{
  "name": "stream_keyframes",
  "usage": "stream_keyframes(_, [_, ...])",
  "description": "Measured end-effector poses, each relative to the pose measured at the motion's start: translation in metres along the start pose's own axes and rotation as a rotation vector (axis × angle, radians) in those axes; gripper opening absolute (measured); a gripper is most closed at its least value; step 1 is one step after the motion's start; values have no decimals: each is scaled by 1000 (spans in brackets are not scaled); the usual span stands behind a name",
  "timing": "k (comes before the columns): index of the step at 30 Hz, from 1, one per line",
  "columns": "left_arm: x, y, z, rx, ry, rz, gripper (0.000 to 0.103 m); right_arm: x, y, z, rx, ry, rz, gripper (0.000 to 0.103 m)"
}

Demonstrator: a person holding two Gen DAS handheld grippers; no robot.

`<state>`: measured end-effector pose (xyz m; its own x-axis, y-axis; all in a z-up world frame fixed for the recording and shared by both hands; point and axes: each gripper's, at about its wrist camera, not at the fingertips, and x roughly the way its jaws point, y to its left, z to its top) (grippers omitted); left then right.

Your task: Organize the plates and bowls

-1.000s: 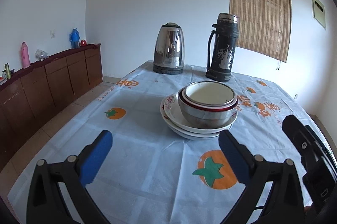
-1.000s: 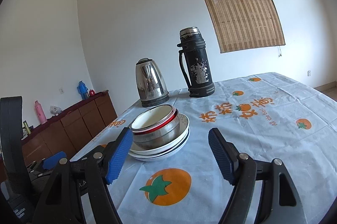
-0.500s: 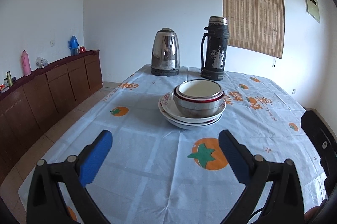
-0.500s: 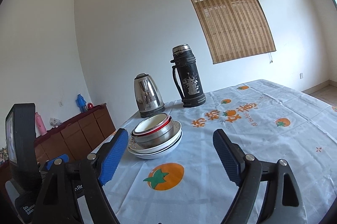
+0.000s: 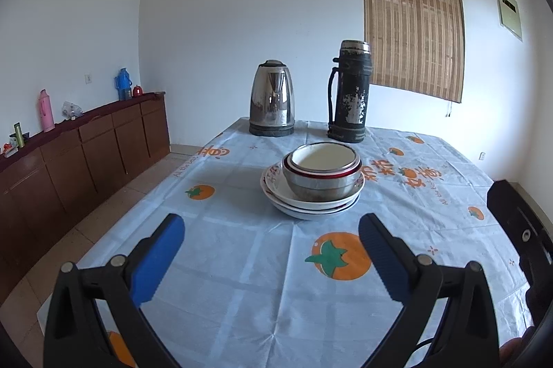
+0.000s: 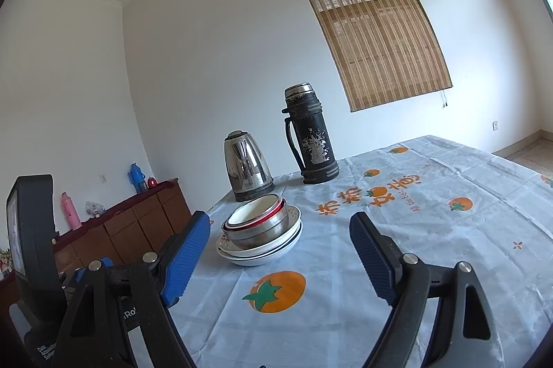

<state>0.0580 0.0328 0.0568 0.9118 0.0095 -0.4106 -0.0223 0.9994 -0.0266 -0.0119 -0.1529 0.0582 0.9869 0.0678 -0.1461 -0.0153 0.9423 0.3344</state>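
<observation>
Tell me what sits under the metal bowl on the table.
The metal bowl rests on stacked white plates; at least two rims show. A white bowl nests inside it. The plates' centres are covered, so anything lying between them stays hidden.

Home dining room: tablecloth-covered table (image 5: 242, 264), kettle (image 5: 272, 103), sideboard (image 5: 86, 157).

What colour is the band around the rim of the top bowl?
Red, on the metal bowl; clearest in the left wrist view.
</observation>
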Motion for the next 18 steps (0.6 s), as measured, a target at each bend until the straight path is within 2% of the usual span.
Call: stream_keyframes(18, [-11,2,5,0,-35,12,102,-5,4,4,-5,-15,0,85])
